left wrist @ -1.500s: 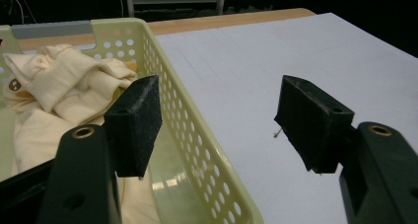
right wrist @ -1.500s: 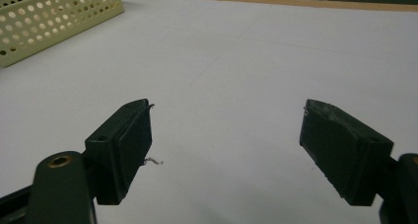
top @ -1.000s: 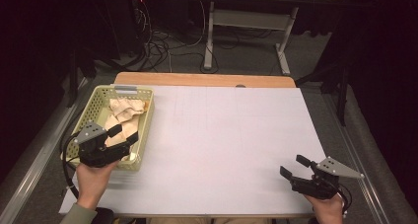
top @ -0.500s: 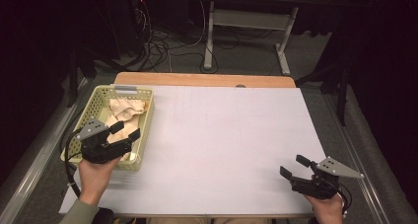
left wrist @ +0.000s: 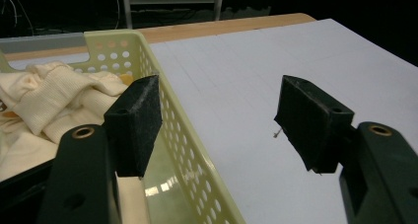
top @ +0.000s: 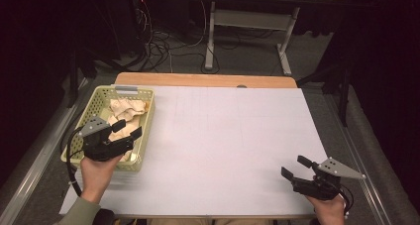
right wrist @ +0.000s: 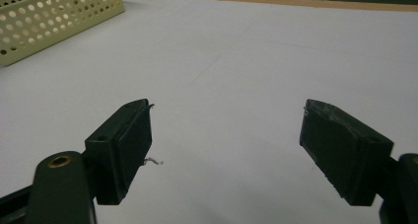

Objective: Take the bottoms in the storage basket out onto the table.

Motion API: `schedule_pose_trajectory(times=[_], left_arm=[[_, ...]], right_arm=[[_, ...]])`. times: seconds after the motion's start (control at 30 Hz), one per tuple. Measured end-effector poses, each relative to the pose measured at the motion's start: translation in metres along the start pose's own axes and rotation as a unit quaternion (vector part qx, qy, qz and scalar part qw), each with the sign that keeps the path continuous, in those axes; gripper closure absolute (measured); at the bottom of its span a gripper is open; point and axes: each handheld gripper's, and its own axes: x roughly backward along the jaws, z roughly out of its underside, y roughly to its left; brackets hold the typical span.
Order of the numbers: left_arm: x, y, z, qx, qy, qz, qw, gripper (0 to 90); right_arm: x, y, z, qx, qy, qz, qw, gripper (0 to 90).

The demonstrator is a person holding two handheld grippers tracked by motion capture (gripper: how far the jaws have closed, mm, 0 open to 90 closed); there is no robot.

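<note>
My left tongs [top: 126, 132] hung over the near end of the yellow-green perforated basket [top: 144, 136], jaws spread apart with nothing between the pads. In the left gripper view the left tongs [left wrist: 219, 123] straddled the basket's [left wrist: 167, 110] right wall: one jaw sat inside above the basket floor, the other outside over the white sheet [left wrist: 305, 56]. Neither pad touched the wall, as far as I could tell.

The cream cloth [top: 126, 111] lay crumpled inside the basket, bunched toward its far half, just ahead of the left tongs and not touched by them. In the left gripper view the cloth [left wrist: 54, 95] showed a ribbed knit fold, piled to the left of the inner jaw.

The basket sat at the left edge of the worktop [top: 203, 80], on the white sheet [top: 228, 136] that covered most of the wooden top. A grey label clip [top: 126, 89] sat on the basket's far rim.

My right tongs [top: 293, 168] were at the near right corner of the worktop, well apart from the basket, released, jaws wide with nothing in them. In the right gripper view the right tongs [right wrist: 226, 145] pointed across the bare white sheet [right wrist: 236, 51], with a corner of the basket [right wrist: 59, 17] far off at the upper left. A small thread stuck out from one pad [right wrist: 133, 140].
</note>
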Motion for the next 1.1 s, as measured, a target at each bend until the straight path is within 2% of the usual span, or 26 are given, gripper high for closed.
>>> schedule_pose_trajectory(times=[1.1], left_arm=[[-0.013, 0.007, -0.012, 0.007, 0.008, 0.001, 0.9999, 32.7]], right_arm=[[0.0, 0.0, 0.0, -0.001, 0.0, 0.0, 1.0, 20.4]])
